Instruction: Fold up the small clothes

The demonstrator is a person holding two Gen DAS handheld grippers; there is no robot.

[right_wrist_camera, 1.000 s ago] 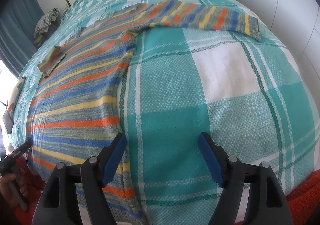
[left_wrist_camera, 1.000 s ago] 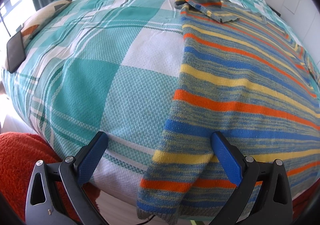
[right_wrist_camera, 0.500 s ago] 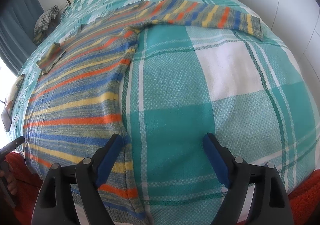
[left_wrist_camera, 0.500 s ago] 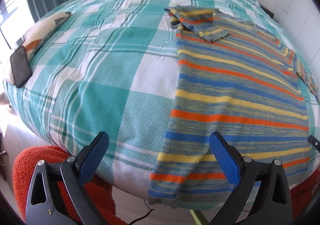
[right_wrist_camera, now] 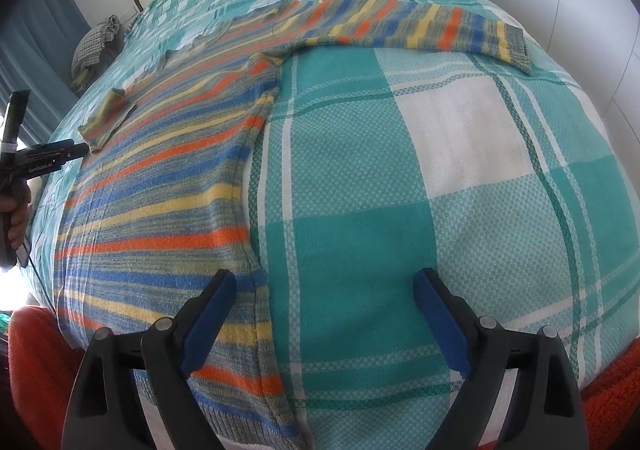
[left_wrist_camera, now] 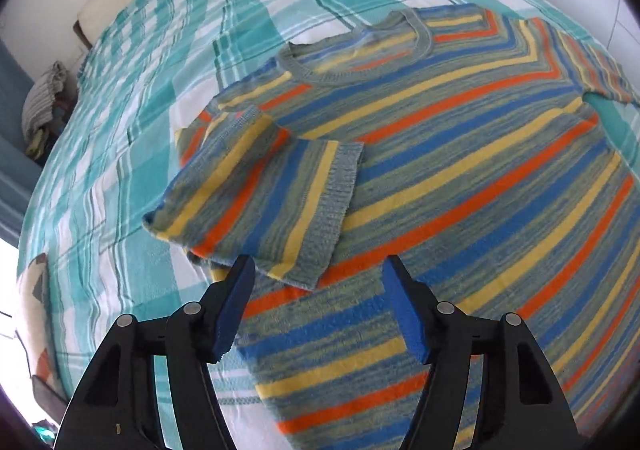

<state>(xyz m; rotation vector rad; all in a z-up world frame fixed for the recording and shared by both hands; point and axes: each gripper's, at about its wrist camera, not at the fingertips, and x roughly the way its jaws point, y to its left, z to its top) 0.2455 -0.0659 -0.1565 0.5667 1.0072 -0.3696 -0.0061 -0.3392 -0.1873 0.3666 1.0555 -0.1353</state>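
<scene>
A striped knit sweater (left_wrist_camera: 480,170) in blue, yellow, orange and grey lies flat on the bed. Its left sleeve (left_wrist_camera: 260,202) is folded over onto the body. My left gripper (left_wrist_camera: 318,298) is open and empty, hovering just short of the folded sleeve's cuff. In the right wrist view the sweater (right_wrist_camera: 168,186) fills the left side, and its other sleeve (right_wrist_camera: 420,28) stretches out to the right at the far end. My right gripper (right_wrist_camera: 324,306) is open and empty above the sweater's right edge near the hem.
The bed has a teal and white plaid cover (right_wrist_camera: 440,170). The left gripper's body (right_wrist_camera: 44,160) and the hand holding it show at the far left. A bundle of cloth (left_wrist_camera: 44,102) lies at the bed's far left. An orange rug (right_wrist_camera: 36,370) lies below the bed.
My left gripper has moved from the sweater's hem up along its left side to the folded sleeve. My right gripper has barely moved.
</scene>
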